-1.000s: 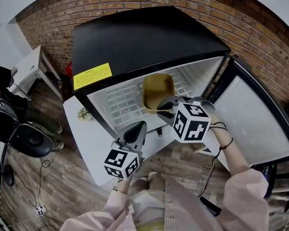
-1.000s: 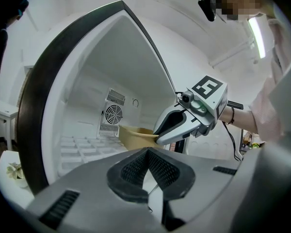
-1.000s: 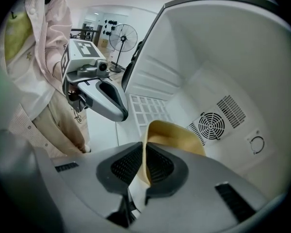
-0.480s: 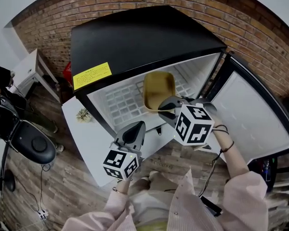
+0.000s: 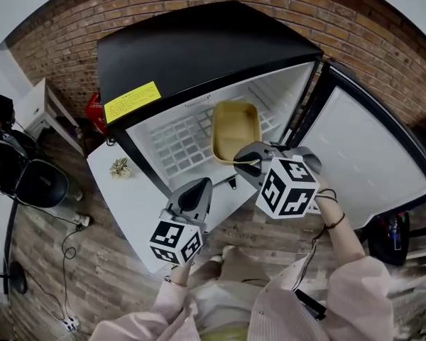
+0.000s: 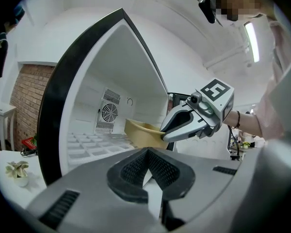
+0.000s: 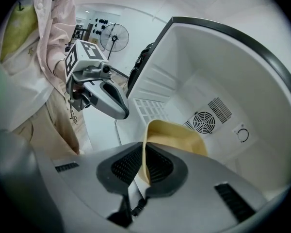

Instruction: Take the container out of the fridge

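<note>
Now that the right gripper [image 5: 243,162] has clamped its fingers [image 7: 123,167] on the rim of the container [image 5: 236,128], it looks ready to leave the shelf [image 5: 174,148]; the left gripper [image 5: 201,187] is closed, empty.

Yellow label [image 5: 132,102] on black top of fridge [image 5: 199,48], front-left corner: several lines of dark print, too small to read. Thin print line [image 5: 199,105] on white strip under the top's front edge: also illegible. Ring-shaped mark [image 7: 242,135] on fridge's inner back wall, beside fan grille [image 7: 203,122], no letters w/ it. Cube [image 5: 175,241] of left hand-held gripper [image 5: 197,187] & cube [image 5: 287,187] of right hand-held gripper [image 5: 240,160]: b/w square marker patterns only, no txt or nos.
</note>
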A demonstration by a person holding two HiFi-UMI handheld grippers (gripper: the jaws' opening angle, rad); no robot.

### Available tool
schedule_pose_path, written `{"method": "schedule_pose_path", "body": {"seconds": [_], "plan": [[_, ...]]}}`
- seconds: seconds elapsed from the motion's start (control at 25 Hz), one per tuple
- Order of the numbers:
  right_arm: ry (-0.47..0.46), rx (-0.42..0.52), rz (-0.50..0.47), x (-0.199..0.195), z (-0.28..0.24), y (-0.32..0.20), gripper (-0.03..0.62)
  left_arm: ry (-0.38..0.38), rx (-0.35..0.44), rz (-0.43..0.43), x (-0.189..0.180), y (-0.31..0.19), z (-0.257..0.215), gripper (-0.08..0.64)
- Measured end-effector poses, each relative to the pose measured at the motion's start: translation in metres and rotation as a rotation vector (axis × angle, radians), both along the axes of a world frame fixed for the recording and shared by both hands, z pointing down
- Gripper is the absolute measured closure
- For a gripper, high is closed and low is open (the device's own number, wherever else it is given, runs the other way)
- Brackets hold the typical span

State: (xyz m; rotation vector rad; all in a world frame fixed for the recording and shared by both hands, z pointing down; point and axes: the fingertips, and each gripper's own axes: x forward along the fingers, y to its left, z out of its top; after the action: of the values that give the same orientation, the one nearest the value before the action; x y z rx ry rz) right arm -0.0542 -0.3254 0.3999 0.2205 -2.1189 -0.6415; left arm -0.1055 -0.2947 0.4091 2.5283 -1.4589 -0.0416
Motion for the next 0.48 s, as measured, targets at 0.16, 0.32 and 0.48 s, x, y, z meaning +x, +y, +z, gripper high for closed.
{"method": "schedule_pose_path", "body": {"seconds": [0.16,0.32,0.48], "plan": [[-0.028,0.018,0.044,0.006,0.002,0.009,0.569,-0.005,0.001,0.012,-0.001,0.006,0.004,0.571],[-0.043,0.040,0.085,0.017,0.002,0.019,0.569,-0.010,-0.001,0.023,-0.001,0.013,0.007,0.571],[-0.057,0.041,0.124,0.029,0.008,0.032,0.569,-0.016,-0.008,0.041,0.003,0.019,0.011,0.571]]}}
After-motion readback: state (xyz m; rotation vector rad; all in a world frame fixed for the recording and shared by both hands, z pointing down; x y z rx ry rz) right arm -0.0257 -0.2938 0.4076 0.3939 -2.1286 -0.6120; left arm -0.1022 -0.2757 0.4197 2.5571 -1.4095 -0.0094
